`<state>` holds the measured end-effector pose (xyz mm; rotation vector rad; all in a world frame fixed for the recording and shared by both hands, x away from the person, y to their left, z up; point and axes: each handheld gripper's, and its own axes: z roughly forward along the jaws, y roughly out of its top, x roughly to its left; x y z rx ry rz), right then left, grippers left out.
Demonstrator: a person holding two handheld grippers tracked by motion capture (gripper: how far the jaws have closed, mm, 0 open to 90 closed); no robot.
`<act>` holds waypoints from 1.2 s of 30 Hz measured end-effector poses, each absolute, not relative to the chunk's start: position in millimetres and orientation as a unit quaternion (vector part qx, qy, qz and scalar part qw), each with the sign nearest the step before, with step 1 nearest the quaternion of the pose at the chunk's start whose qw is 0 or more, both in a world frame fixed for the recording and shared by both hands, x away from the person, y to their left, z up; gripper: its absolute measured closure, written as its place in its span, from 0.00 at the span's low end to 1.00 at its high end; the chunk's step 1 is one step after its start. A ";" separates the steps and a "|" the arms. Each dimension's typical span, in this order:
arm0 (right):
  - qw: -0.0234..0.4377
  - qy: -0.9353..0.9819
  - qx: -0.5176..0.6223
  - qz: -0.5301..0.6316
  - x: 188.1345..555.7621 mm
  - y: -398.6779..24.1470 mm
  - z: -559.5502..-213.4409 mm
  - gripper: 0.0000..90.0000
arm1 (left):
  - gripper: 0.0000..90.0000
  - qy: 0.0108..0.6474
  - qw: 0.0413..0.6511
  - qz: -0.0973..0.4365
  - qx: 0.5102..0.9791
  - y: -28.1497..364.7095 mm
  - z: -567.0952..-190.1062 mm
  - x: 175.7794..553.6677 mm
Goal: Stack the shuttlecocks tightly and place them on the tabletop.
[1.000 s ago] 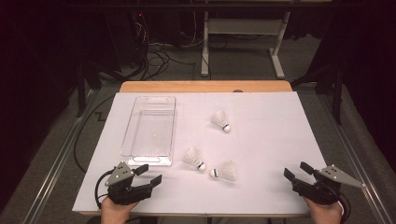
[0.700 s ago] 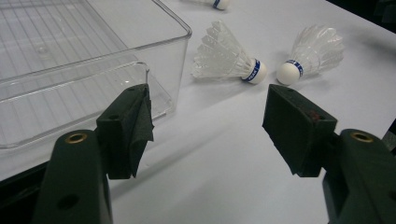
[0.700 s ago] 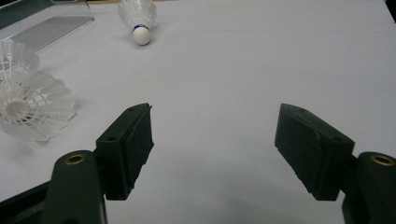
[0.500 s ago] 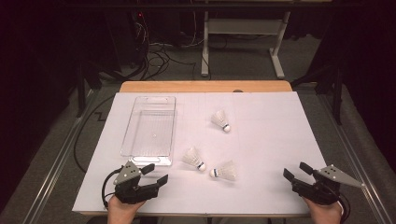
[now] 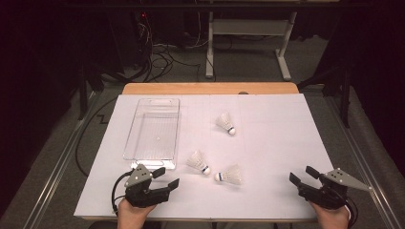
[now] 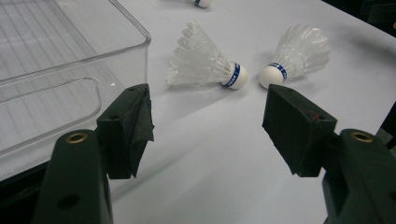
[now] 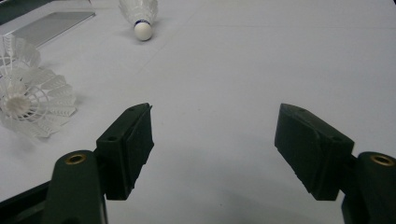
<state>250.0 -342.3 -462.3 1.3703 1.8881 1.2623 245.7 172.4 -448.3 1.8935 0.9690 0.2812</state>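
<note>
Three white shuttlecocks lie on the white table cover: one mid-table (image 5: 226, 123), two close together nearer me (image 5: 198, 162) (image 5: 229, 175). A clear plastic tray (image 5: 152, 133) stands empty to their left. My left gripper (image 5: 167, 176) rests open at the front edge, just below the tray's near end; in the left gripper view its jaws frame the near pair of shuttlecocks (image 6: 205, 65) (image 6: 299, 51), with the tray's corner (image 6: 70, 60) at left. My right gripper (image 5: 301, 174) is open at the front right, holding nothing; a shuttlecock's feather skirt (image 7: 32, 100) lies to its left.
The white cover (image 5: 277, 138) spans the table, with a strip of wooden edge (image 5: 210, 88) at the back. A metal rail (image 5: 62, 162) runs along the left side. Cables and a stand's legs are on the floor behind the table.
My left gripper has shifted slightly right and turned toward the near shuttlecocks. The right gripper and the objects have stayed put.
</note>
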 end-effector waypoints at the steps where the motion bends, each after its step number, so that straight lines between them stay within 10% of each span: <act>1: 0.242 0.691 0.501 0.462 250.0 -342.3 -462.3 0.31 | 0.37 0.397 0.478 0.115 0.775 172.4 -448.3 245.7; 36: 0.240 0.693 0.499 0.462 249.9 -341.4 -461.6 0.32 | 0.41 0.379 0.421 0.125 0.815 124.5 -440.6 259.5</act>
